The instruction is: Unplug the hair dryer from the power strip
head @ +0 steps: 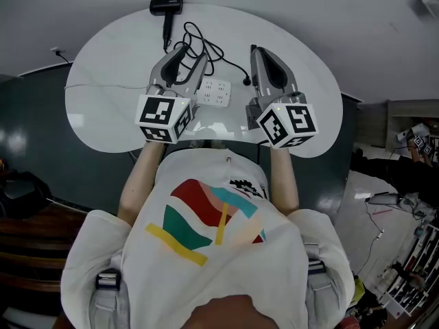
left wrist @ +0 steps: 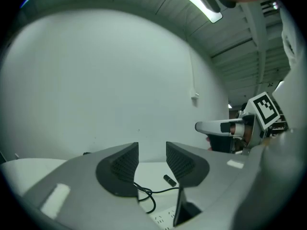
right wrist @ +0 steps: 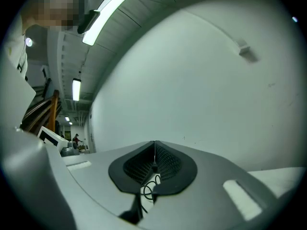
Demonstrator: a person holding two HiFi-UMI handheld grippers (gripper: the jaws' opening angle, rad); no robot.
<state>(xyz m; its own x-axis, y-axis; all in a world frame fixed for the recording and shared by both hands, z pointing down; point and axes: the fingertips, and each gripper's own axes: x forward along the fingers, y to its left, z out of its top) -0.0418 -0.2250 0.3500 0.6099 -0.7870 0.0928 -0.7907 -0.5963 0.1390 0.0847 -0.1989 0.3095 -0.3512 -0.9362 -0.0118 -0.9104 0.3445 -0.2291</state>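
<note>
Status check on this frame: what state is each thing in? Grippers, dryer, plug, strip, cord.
left gripper: jaws apart, empty
right gripper: jaws shut, nothing between them
hair dryer: lying at the far edge of the table
plug: out of the strip, lying on the table
power strip: flat on the table, no plug in the sockets that show
cord: slack, loosely looped

Power strip [head: 217, 92] is half tucked behind the left gripper [head: 190, 53], and the left gripper view's bottom edge chops it off. Hair dryer cord [head: 228, 63] partly disappears behind that gripper too.
</note>
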